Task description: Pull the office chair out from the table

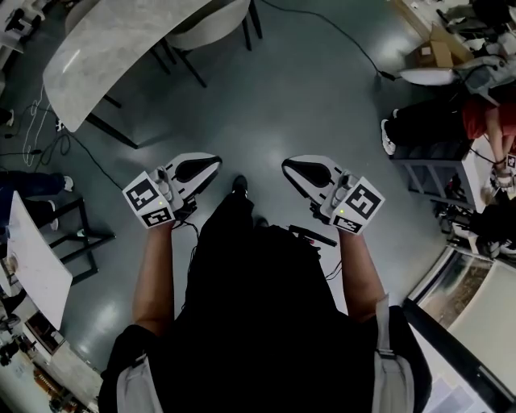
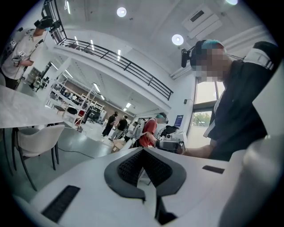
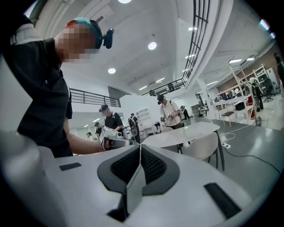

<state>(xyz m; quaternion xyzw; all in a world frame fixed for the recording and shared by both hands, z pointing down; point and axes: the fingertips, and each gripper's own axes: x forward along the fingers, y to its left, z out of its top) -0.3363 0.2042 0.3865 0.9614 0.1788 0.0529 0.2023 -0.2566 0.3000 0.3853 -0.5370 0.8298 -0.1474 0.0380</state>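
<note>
Grey floor [image 1: 306, 97] of an open workshop hall; we're standing mid-floor, not at the chair yet. The chair [image 1: 222, 24] is white and sits tucked under the pale surface [image 1: 113, 48] at the head view's top left, well apart from both hands. It also shows at the left edge of the left gripper view and at the right of the right gripper view, so neither gripper is aimed at it.

Left gripper [image 1: 211, 164]: fingers [image 2: 128, 166] pressed together, nothing between them. Right gripper [image 1: 289, 167]: same, fingers [image 3: 153, 166] shut and empty.

We judge the step as approach, with no contact made. The next move calls for closing the gap to the surface, turning the grippers onto the chair, spreading the fingers and taking the backrest rim before any pull away from the surface.

No brand or text readable. We see only black-and-white square markers on the cubes [image 1: 151, 202].
</note>
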